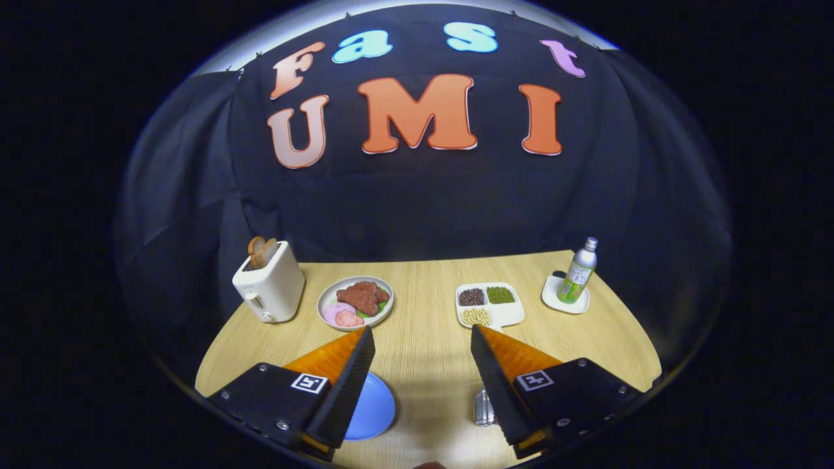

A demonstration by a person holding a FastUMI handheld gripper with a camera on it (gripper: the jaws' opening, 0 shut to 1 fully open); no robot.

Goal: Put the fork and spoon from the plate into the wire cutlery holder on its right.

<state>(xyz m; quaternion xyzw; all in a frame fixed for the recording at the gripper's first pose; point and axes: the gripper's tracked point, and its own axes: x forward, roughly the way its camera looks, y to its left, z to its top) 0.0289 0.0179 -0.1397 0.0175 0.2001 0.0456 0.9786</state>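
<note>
Hand-held gripper [422,361] released, empty, above counter [423,306]. Round blue plate [373,410] at 7 o'clock, wire cutlery holder [483,409] at 5 o'clock. Best: drop toward plate, align fingers across cutlery handle.

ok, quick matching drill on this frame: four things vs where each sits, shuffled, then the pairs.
Things:
1. toaster
2. bottle
3. blue plate
4. divided tray

Places:
A. partly behind the left finger
B. just beyond the right fingertip
C. far end of the table, on a white coaster
D. beside the plate of meat, bread in its slots

Pairs: 1-D, 2-C, 3-A, 4-B. The gripper is open, nothing between its fingers.
</note>
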